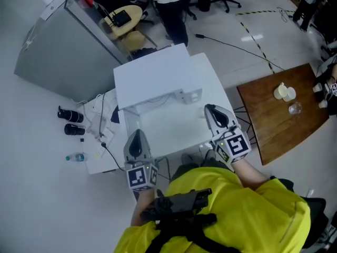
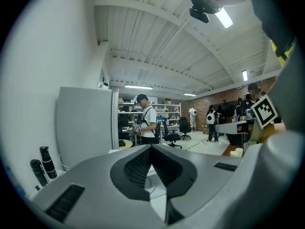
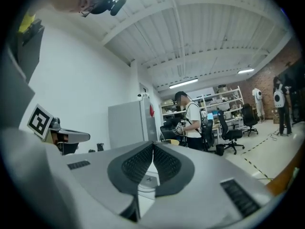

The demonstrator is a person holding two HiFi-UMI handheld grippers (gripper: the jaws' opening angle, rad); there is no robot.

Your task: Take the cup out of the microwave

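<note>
**Head view, from above.** The left gripper (image 1: pixel 138 135) and right gripper (image 1: pixel 210 111) hover at the near edge of the white table (image 1: pixel 209 73), in front of the white box-shaped microwave (image 1: pixel 152 78). Both pairs of tongs are pressed together, pads meeting on nothing. No cup shows. The oven's top hides its chamber, so the cup is probably inside. Some pale cups (image 1: pixel 285 92) stand well apart on the brown wooden table (image 1: pixel 274 125); whether one is the task's cup cannot be told. To do this step well, confirm the door is open, spread one gripper's tongs before entering, approach level, close on the cup's wall and keep it upright.
</note>
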